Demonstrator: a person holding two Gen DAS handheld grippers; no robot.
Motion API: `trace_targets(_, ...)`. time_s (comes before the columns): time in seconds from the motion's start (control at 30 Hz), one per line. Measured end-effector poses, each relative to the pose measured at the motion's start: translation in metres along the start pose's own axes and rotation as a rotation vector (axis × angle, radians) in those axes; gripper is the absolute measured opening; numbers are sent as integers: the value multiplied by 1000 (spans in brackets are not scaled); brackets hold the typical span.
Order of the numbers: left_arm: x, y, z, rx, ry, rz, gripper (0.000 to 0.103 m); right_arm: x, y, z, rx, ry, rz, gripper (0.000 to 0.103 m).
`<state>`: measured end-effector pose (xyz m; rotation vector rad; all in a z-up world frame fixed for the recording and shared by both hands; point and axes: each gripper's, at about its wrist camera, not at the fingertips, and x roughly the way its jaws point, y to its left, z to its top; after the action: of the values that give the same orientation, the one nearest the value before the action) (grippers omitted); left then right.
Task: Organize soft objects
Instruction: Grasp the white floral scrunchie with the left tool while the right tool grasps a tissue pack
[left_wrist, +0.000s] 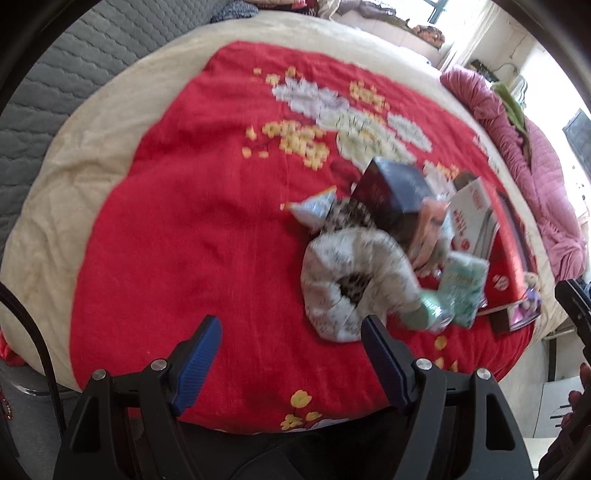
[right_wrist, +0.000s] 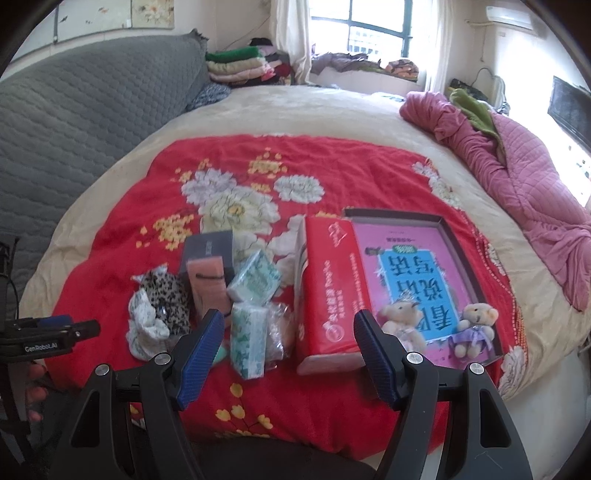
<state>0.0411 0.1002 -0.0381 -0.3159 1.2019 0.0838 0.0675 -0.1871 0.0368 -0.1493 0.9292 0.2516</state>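
A bed (right_wrist: 332, 110) with a cream cover carried a red floral blanket (right_wrist: 229, 177) across its middle and near edge; a crumpled pink quilt (right_wrist: 517, 173) lay along the bed's right edge. On the blanket's right part sat a shallow dark tray (right_wrist: 448, 229) holding a pink-and-blue book (right_wrist: 417, 273). Two small teddy bears (right_wrist: 476, 328) rested on the book at the tray's near end. A red tissue box (right_wrist: 328, 295) lay just beside the tray's left wall. Left of it, toward the blanket's near edge, clustered two green-patterned tissue packs (right_wrist: 249, 339), a clear plastic bag (right_wrist: 277, 328), a salmon box (right_wrist: 208, 284) touching a dark box (right_wrist: 208, 247) behind it, and a leopard-and-white cloth bundle (right_wrist: 159, 310); in the blurred left view this bundle (left_wrist: 351, 273) lay just ahead of the right fingertip. The left claw (left_wrist: 291, 332) and the right claw (right_wrist: 290, 325) both hovered above the blanket's near edge, spread wide and grasping nothing.
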Motion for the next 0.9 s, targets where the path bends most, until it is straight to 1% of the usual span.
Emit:
trace_targets(0.07,9,1,-2,-4,11,5,77,11,5,-4,-14,21,10,74)
trace_targets(0.2,18,4,0,-17,12,-21,77,28,15,-8,-45,58,16,74)
trace_targets(0.43,35,8,8,-36,31,-27,77,43,24,-7,-72,86,26,74)
trace_targets(0.73,63,12,18,-94,72,-96,77,61,26,-4,-86,118,18,74)
trace_targets(0.83,69,15,20,-111,74,-119,73,67,28,-4,-95,130,19,74)
trace_targets(0.9,70,18,21,-117,66,-127,65,72,30,-3,-97,138,20,74)
